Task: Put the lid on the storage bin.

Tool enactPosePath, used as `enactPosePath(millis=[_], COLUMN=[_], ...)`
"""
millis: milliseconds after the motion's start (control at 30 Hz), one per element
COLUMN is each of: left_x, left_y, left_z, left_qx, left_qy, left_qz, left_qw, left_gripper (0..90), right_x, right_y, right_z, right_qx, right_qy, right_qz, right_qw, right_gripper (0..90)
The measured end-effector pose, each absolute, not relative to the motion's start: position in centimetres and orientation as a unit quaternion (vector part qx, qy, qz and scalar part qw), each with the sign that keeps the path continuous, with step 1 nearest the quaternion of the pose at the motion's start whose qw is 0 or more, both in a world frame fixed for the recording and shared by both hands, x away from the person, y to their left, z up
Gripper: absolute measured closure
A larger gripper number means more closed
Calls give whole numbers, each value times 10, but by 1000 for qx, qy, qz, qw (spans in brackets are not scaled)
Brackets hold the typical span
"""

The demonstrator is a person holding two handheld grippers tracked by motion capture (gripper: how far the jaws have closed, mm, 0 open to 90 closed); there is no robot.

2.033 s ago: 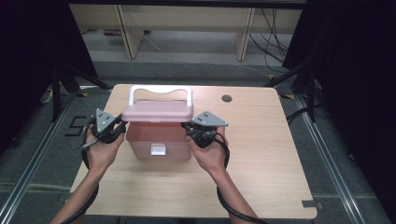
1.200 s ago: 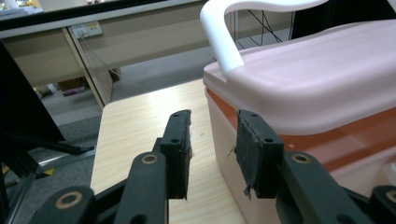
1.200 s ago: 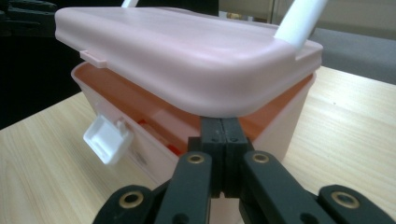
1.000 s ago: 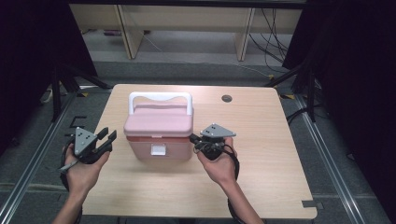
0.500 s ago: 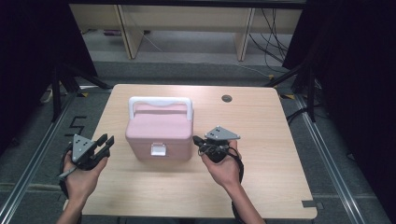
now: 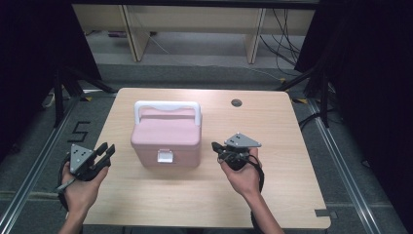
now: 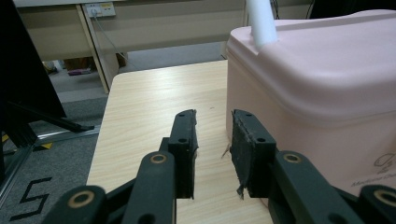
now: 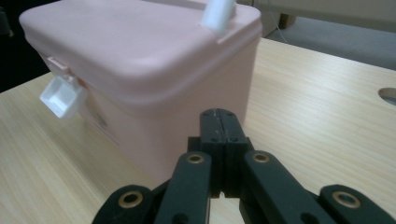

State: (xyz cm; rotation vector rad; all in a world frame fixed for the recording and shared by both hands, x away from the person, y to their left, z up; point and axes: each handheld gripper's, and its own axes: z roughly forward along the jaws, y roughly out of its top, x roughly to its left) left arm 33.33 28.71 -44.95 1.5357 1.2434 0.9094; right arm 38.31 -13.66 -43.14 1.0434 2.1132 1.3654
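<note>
A black digit "5" point(image 6: 79, 130) is marked on the grey floor point(image 6: 34, 146) just left of the wooden table point(image 6: 292, 146), level with the pink box point(image 6: 165, 139) that stands on it; the left gripper view shows the same mark point(image 7: 29, 198) on the floor off the table's left edge. Low on the side wall of the pink box, that view also catches faint printed lettering point(image 7: 380, 170) under a small logo, cut off at the frame's edge and too pale to read.
</note>
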Motion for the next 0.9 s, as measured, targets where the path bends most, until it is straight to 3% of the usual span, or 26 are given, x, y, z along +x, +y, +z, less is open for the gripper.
enactPosePath(millis=[533,900], left_x=[328,320], left_y=[312,324], left_z=[-485,-512], left_qx=[610,598], left_qy=[536,561], left_qz=[370,364], left_qw=[452,442], left_gripper=[522,475], right_x=[379,364], right_y=[-202,-252], right_z=[-451,-475], right_qx=[425,472], right_qy=[742,722], right_qz=[459,437], right_qw=[243,254], right_gripper=[822,731])
